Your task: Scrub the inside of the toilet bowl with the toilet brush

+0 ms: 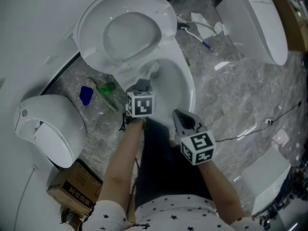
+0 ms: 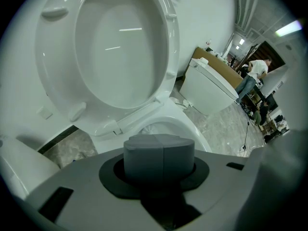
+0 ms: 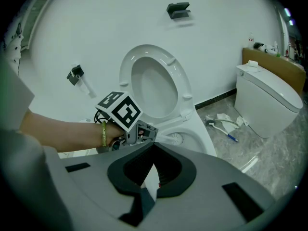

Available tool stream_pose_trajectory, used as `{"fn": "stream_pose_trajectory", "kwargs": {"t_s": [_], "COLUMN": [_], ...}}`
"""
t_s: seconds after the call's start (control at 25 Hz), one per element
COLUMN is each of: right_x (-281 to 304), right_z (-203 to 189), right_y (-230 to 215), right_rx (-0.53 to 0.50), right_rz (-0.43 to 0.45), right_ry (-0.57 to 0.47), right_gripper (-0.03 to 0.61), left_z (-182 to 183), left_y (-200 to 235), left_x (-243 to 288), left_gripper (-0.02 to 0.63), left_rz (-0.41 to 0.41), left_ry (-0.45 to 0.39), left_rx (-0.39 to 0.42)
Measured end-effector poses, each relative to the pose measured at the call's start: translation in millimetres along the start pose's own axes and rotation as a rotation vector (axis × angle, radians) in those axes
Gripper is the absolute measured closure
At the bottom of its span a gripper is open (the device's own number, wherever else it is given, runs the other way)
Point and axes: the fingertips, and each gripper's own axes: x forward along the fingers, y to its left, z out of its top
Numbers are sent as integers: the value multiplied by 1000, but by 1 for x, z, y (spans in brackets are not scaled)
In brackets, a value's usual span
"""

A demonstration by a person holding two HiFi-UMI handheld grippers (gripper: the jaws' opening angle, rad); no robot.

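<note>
The white toilet (image 1: 190, 87) stands with its seat and lid (image 1: 129, 32) raised. My left gripper (image 1: 142, 86) is over the near rim, shut on the grey handle (image 2: 159, 154) of the toilet brush. The white bristle head (image 1: 153, 71) sits inside the bowl, and it also shows in the right gripper view as the brush head (image 3: 176, 138) beyond the left gripper (image 3: 140, 134). My right gripper (image 1: 180, 115) hovers just right of the bowl's near edge, its jaws together. A thin white sliver shows between its pads (image 3: 169, 173); I cannot tell what it is.
A second toilet (image 1: 260, 18) stands at the back right and another (image 1: 48, 129) at the left. A cardboard box (image 1: 74, 186) lies near left. A blue item (image 1: 85, 95) and a green one (image 1: 107, 88) lie left of the bowl. A blue-tipped tool (image 1: 201, 38) and a cable (image 1: 240, 136) lie on the floor.
</note>
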Motion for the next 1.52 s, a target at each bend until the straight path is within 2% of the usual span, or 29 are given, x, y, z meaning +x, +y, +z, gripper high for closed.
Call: {"fn": "stream_pose_trajectory", "kwargs": {"t_s": [0.72, 1.52], "right_x": [-3, -15], "right_z": [9, 14], "right_y": [3, 4], "right_rx": [-26, -44], "right_rz": [1, -4], "right_ry": [-21, -37], "right_gripper": [578, 578], "left_z": [-14, -53], "left_y": [22, 34], "left_x": [-12, -29], "left_gripper": [459, 459], "left_rz": [47, 119], "left_ry": [9, 55], "left_rx": [-12, -49]}}
